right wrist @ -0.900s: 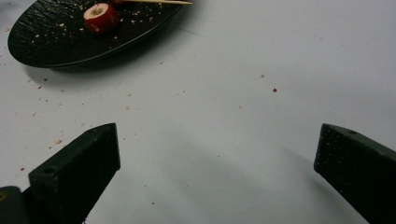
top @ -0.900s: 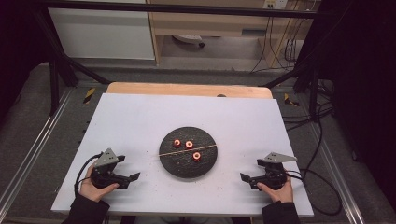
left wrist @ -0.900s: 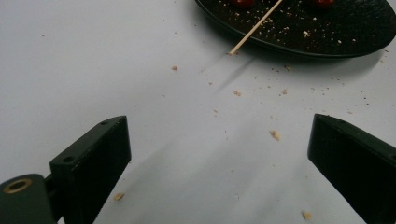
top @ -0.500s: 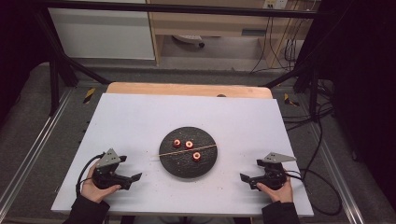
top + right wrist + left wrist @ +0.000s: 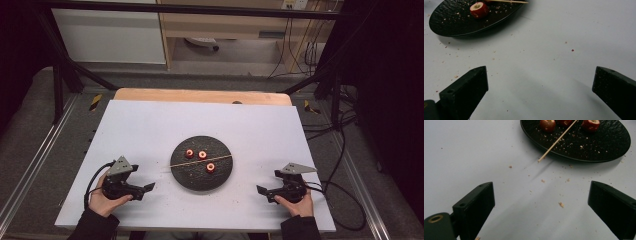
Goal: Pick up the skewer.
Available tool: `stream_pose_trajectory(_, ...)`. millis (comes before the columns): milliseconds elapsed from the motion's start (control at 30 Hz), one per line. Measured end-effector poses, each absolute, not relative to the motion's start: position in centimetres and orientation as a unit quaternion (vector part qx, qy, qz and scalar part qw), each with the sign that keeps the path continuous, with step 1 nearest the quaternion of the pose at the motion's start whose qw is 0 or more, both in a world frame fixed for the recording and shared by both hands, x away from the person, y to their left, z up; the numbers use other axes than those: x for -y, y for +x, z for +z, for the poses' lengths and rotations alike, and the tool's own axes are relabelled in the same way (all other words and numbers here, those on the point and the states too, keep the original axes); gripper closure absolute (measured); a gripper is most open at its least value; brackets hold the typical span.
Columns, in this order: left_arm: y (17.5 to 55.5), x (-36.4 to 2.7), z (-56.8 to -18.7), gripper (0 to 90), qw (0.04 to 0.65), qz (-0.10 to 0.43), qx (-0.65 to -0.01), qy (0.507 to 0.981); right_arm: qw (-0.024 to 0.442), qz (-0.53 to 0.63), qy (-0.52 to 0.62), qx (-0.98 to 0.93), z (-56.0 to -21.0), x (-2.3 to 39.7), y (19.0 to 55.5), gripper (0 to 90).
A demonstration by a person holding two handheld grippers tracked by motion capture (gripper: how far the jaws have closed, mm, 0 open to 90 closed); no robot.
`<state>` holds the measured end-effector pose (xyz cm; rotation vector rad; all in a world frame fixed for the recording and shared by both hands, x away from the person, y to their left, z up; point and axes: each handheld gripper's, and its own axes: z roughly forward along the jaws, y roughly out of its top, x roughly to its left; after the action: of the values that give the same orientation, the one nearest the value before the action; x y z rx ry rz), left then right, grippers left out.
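Left tongs (image 5: 148,188) are sitting at lower left of the high view, released, jaws spread wide with nothing between. Right tongs (image 5: 260,190) are sitting at lower right, also released and gripping nothing. Both are resting low over the white tabletop (image 5: 150,125), well apart from the black plate (image 5: 200,177) in the middle. On the plate, three red fruit pieces (image 5: 202,155) are lying beside a thin wooden skewer (image 5: 172,165) that is sticking out over the plate's left rim. Crumbs (image 5: 561,204) are lying scattered on the tabletop.
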<state>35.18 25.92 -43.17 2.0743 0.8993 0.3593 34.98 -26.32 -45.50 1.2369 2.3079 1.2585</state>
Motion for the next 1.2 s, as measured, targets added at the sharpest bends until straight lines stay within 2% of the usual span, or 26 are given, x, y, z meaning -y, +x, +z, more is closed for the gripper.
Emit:
stream_pose_trajectory(233, 35.4, -25.3, -42.7, 10.8, 0.411, 0.137, -0.361, 0.826, 0.118, 0.432, 0.423, -0.788, -45.5, 26.3, 35.0, 1.1)
stream_pose_trajectory(300, 35.5, -25.1, -42.5, 15.4, 0.411, 0.137, -0.360, 0.826, 0.117, 0.431, 0.423, -0.789, -45.5, 26.2, 35.0, 1.1)
stream_pose_trajectory(400, 35.8, -24.7, -42.2, 17.6, 0.412, 0.137, -0.359, 0.826, 0.118, 0.431, 0.423, -0.788, -45.5, 26.2, 35.0, 1.1)
stream_pose_trajectory(433, 35.8, -24.5, -42.0, 21.7, 0.411, 0.136, -0.359, 0.827, 0.117, 0.432, 0.422, -0.788, -45.4, 26.3, 35.0, 1.1)
stream_pose_trajectory(700, 36.5, -23.0, -41.5, 33.4, 0.409, 0.135, -0.353, 0.831, 0.118, 0.431, 0.420, -0.790, -45.4, 26.3, 34.9, 1.1)
stream_pose_trajectory(1200, 38.1, -20.4, -40.9, 62.5, 0.394, 0.135, -0.364, 0.833, 0.117, 0.433, 0.421, -0.789, -45.4, 26.2, 34.9, 1.1)
